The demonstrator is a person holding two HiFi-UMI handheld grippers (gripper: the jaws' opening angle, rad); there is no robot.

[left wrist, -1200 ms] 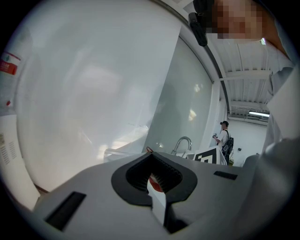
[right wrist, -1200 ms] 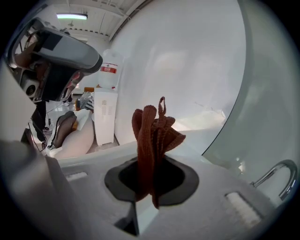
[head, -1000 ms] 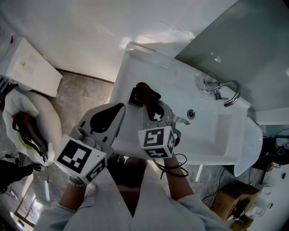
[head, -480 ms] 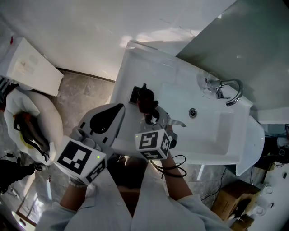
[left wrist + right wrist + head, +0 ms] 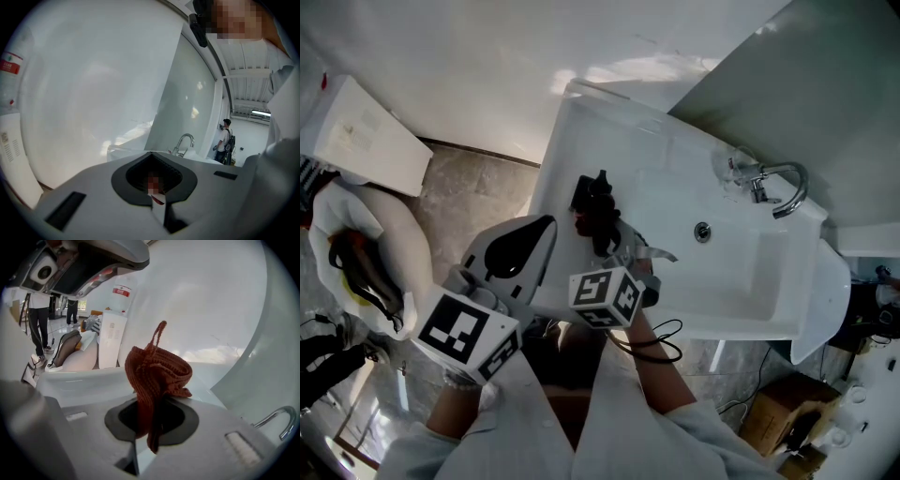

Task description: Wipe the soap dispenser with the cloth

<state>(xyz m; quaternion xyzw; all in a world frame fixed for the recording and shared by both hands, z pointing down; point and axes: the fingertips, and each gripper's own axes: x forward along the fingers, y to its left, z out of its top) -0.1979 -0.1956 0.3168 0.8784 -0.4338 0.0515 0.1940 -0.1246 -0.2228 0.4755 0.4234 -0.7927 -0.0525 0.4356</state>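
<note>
step: wiping, about to start by my judgement | how: press the rust-red knitted cloth [image 5: 154,376] flat against the dark soap dispenser [image 5: 584,193] on the white sink's [image 5: 741,277] left rim, rub every side | right gripper [image 5: 151,423]: jaws pinching the cloth, bunch just beside the dispenser | left gripper [image 5: 153,183]: jaws pressed together, empty, near the sink's left edge

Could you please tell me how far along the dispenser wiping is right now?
Done: the cloth is picked up, clamped in the right gripper. In hand: it hangs right by the dark soap dispenser on the sink rim; contact can't be confirmed. Left: the wiping itself; the left gripper is shut, empty and aside.
</note>
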